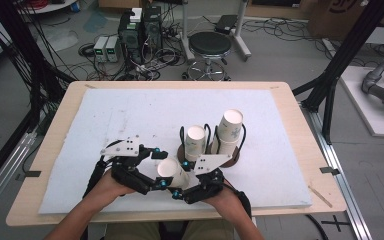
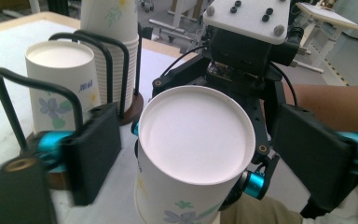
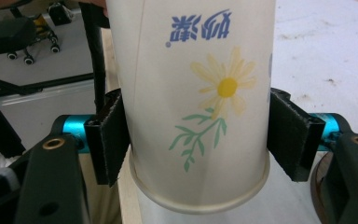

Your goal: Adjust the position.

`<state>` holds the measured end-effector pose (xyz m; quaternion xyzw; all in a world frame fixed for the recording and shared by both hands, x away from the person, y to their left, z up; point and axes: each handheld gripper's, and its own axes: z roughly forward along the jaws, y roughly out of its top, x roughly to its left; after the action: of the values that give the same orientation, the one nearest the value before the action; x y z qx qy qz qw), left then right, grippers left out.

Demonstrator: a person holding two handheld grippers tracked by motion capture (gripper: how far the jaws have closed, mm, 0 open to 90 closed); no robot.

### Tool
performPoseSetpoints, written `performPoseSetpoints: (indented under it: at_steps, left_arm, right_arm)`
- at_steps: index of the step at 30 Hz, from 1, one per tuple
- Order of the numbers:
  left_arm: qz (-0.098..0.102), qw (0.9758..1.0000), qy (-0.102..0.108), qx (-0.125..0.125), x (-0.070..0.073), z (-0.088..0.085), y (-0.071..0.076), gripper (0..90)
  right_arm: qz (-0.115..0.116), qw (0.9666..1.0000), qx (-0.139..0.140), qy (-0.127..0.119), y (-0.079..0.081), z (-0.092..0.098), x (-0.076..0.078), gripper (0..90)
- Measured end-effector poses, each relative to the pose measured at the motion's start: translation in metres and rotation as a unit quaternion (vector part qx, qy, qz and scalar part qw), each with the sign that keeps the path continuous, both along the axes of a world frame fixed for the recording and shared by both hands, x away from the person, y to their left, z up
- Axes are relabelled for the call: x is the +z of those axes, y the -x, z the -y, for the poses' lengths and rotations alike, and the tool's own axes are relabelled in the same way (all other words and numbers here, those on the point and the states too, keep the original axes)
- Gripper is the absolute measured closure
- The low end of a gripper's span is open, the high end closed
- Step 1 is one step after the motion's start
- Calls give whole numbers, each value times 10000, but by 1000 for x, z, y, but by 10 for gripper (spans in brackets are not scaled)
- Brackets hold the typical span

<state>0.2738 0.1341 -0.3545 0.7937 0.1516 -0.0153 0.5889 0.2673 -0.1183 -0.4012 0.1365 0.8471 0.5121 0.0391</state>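
Near the surface's (image 1: 280, 95) front edge, just left of its middle, the left hand-held gripper (image 1: 147, 172) is being held with its jaws standing apart on either side of an inverted paper cup (image 1: 172, 172), touching nothing as far as can be told. The cup is being gripped just above its rim by the right hand-held gripper (image 3: 198, 135), whose jaws are pressed against its opposite walls. A handover or a separating of nested cups is judged to be in hand; the next move would call for the left jaws to be brought in on the closed end without crushing it. The cup is white, printed with a yellow flower, green leaves and blue characters. Behind it, toward the surface's middle, a wire-looped cup holder (image 1: 182, 135) is carrying more cups.
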Motion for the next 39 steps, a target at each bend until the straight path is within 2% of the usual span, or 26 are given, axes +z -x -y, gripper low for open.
performPoseSetpoints:
  at_steps: [8, 16, 21, 25, 30, 34, 39]
  left_arm:
    - [66, 9999, -116, 85, 2, -12, -1, 148]
    - [207, 9990, -402, 58, 3, -18, 1, 151]
    - [207, 9983, -542, 21, 3, -22, 1, 155]
    - [226, 9979, -600, -17, 3, -24, 2, 158]
    - [254, 9973, -689, -33, 4, -24, 2, 161]
    - [268, 9960, -838, -133, 4, -23, 2, 171]
    - [277, 9946, -979, -215, 3, -20, 2, 189]
  right_arm:
    - [69, 9992, 116, 375, -3, 2, 5, 308]
    - [247, 9949, 367, 911, -8, -4, 17, 309]
    - [391, 9884, 505, 1375, -11, -12, 28, 309]
    - [445, 9853, 595, 1537, -13, -17, 35, 309]
    - [518, 9795, 711, 1813, -15, -24, 41, 309]
    - [548, 9723, 798, 2125, -16, -30, 44, 309]
    - [505, 9664, 881, 2363, -17, -35, 48, 308]
